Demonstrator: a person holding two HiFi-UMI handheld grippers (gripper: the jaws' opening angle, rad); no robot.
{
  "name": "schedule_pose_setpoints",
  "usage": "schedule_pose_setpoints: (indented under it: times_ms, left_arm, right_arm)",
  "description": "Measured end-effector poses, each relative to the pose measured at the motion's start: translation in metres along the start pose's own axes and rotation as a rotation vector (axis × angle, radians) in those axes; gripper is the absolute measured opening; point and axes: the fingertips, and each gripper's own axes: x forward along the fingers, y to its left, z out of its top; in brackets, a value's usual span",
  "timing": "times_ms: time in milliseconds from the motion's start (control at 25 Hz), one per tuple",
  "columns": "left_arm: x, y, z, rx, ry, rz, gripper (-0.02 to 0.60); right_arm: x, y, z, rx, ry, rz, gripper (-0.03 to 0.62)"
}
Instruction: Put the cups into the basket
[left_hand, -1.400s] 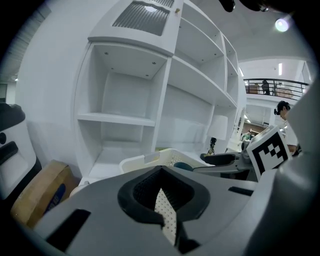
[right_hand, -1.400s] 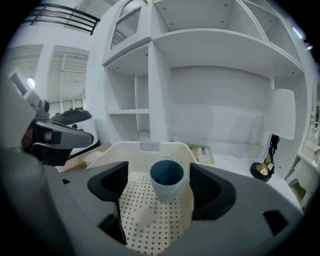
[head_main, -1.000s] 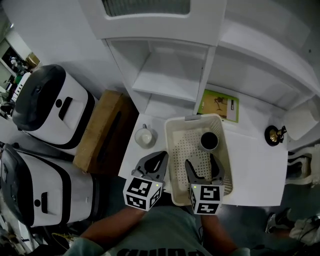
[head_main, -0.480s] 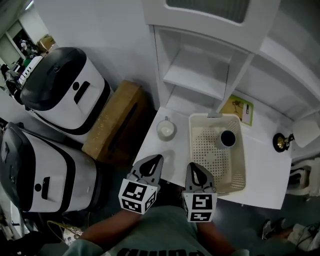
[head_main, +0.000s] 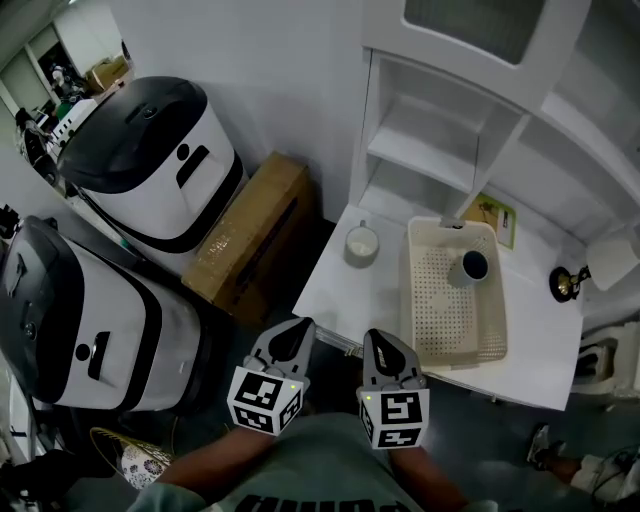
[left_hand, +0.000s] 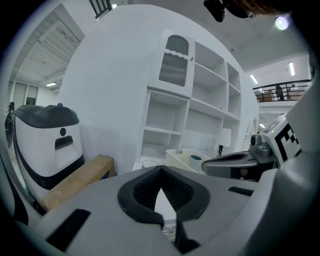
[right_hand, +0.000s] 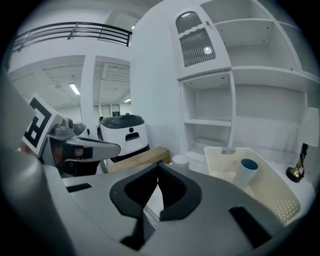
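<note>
At the far left, off the task, two large white machines with dark lids (head_main: 150, 150) stand on the floor, and a cardboard box (head_main: 255, 245) lies between them and the white surface (head_main: 335, 290). The left hand-held gripper (head_main: 302, 325) is held low in front of the person, just short of the surface's near edge; its own view shows the jaws brought together at the tips with nothing between them. Beyond it, near the left edge of the surface and just beside the foot of the white shelf unit (head_main: 430, 150), the white cup (head_main: 361, 243) stands upright, outside the basket and well apart from both tools. The right hand-held gripper (head_main: 371, 337) hangs next to the left one, also short of the surface, with its jaws closed on each other and empty. To the right of the white cup sits the cream basket (head_main: 441, 325), and the blue-lined cup (head_main: 472, 266) is already in it, tilted against the far right part of the wall. A green booklet (head_main: 495, 215) lies behind the basket. By my reading the task is about half done: one cup is in, and the white cup is yet to be picked up and placed, most likely by the left tool, which is nearer to it.
</note>
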Motion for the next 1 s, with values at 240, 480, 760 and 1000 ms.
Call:
schedule_pose_setpoints:
  times_ms: [240, 480, 760, 1000]
  left_arm:
    - [-0.05, 0.011, -0.018, -0.007, -0.009, 0.001, 0.006]
    - [-0.085, 0.013, -0.036, -0.023, -0.014, -0.018, 0.006]
    - [-0.102, 0.014, -0.047, -0.009, -0.014, -0.021, 0.005]
    - [-0.104, 0.012, -0.052, 0.01, -0.004, -0.018, 0.005]
  right_arm:
    - [-0.02, 0.047, -0.011, -0.012, -0.003, 0.019, 0.017]
    - [-0.036, 0.083, -0.027, -0.028, 0.002, 0.025, 0.017]
    - [-0.041, 0.1, -0.045, -0.031, 0.018, 0.031, 0.017]
    - [-0.038, 0.102, -0.052, -0.031, 0.025, 0.034, 0.017]
